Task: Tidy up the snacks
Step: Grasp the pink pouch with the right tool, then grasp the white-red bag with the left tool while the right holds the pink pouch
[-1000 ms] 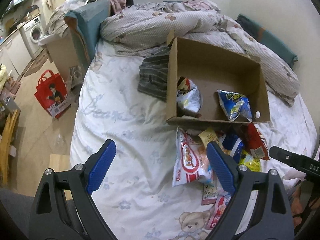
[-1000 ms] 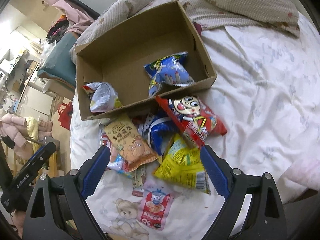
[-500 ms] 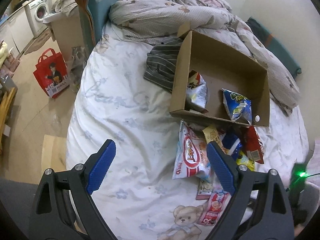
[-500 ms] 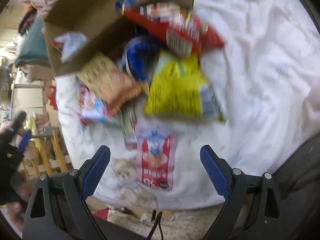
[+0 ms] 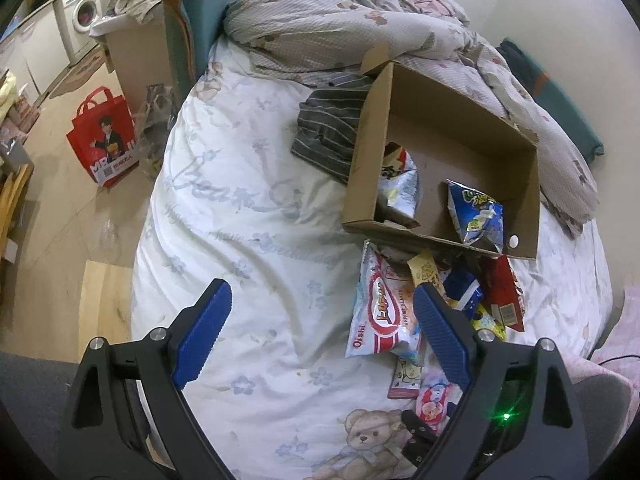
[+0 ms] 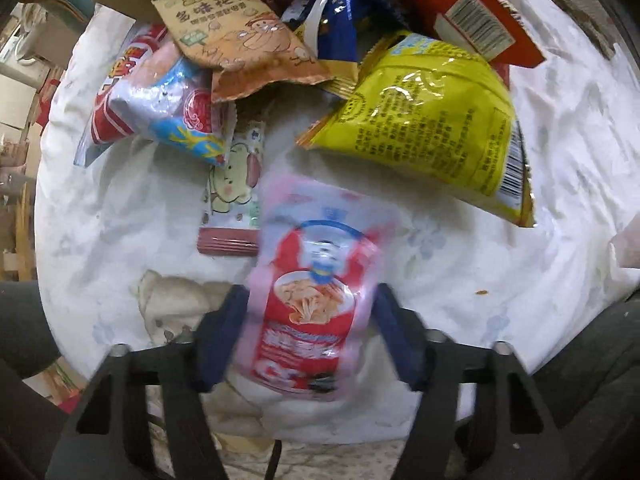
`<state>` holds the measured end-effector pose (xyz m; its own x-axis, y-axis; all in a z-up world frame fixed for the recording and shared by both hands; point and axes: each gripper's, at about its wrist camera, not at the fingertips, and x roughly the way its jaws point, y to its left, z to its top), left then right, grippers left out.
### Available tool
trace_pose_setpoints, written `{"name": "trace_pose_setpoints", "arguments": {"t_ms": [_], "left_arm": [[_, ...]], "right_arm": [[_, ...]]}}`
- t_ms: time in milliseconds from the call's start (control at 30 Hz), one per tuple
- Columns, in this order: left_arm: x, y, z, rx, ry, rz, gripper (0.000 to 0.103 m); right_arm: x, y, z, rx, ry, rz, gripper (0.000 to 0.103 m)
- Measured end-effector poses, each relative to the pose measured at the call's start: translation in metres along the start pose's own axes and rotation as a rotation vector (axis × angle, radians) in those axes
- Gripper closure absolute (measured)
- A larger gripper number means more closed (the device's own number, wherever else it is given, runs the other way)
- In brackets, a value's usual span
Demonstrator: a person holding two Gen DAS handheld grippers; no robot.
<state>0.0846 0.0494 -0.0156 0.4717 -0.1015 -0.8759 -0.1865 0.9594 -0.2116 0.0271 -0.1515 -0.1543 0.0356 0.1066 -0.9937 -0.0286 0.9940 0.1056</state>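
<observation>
Left tool (image 5: pixel 322 308) hangs with jaws spread wide; right tool (image 6: pixel 312 336) has its jaws narrowed, blurred.

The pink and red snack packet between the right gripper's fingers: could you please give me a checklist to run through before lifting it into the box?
1. Right gripper straddles the pink and red snack packet: ok.
2. Fingers firmly closed on it: cannot tell, the picture is blurred.
3. No neighbouring packet caught: ok; the yellow bag lies beyond the fingertips.
4. Cardboard box has free floor: ok, only the silver bag and blue bag inside.
5. Left gripper out of the way: ok, open over bare sheet.
</observation>
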Motion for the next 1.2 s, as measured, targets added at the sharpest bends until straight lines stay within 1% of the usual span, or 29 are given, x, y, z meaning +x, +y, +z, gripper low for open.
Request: {"name": "trace_pose_setpoints", "arguments": {"t_ms": [33,100,200,300,433,533,567,600,700,800,900,1000,1100,1200], "left_arm": [[0.000,0.001,0.001,-0.004,0.001,-0.002,0.013],[0.001,0.002,0.001,-0.004,0.000,-0.003,0.013],[0.002,-0.001,0.000,0.015,-0.002,0.006,0.013],[0.006,-0.003,-0.001,0.027,0.007,0.017,0.013],[0.011,-0.002,-0.003,0.030,0.018,0.033,0.013],[0.014,-0.002,-0.005,0.039,0.022,0.048,0.013],[0.017,-0.002,-0.006,0.041,0.027,0.054,0.013],[0.018,-0.002,-0.006,0.042,0.032,0.056,0.013],[0.024,-0.003,-0.008,0.043,0.049,0.055,0.013],[0.028,-0.006,-0.009,0.053,0.051,0.062,0.013],[0.031,-0.007,-0.009,0.052,0.051,0.072,0.013],[0.035,-0.006,-0.010,0.051,0.060,0.074,0.013],[0.046,-0.005,-0.013,0.049,0.094,0.076,0.013],[0.068,-0.004,-0.015,0.030,0.159,0.074,0.013]], "right_arm": [[-0.002,-0.001,-0.001,-0.002,-0.005,0.005,0.044],[-0.011,-0.004,-0.001,-0.005,-0.033,0.020,0.053],[-0.025,-0.001,-0.003,-0.011,-0.053,0.050,0.065],[-0.033,-0.003,-0.005,-0.010,-0.063,0.090,0.074],[-0.046,-0.013,-0.007,0.002,-0.094,0.131,0.078],[-0.063,-0.021,-0.009,0.016,-0.137,0.172,0.081],[-0.072,-0.023,-0.007,0.020,-0.162,0.193,0.083],[-0.080,-0.026,0.000,0.020,-0.177,0.209,0.103],[-0.104,-0.036,0.011,0.025,-0.234,0.263,0.103],[-0.119,-0.046,0.026,0.022,-0.283,0.283,0.103],[-0.123,-0.057,0.034,0.047,-0.293,0.328,0.103],[-0.122,-0.063,0.038,0.052,-0.295,0.352,0.103],[-0.117,-0.066,0.039,0.053,-0.305,0.382,0.103],[-0.115,-0.068,0.042,0.051,-0.328,0.407,0.103]]}}
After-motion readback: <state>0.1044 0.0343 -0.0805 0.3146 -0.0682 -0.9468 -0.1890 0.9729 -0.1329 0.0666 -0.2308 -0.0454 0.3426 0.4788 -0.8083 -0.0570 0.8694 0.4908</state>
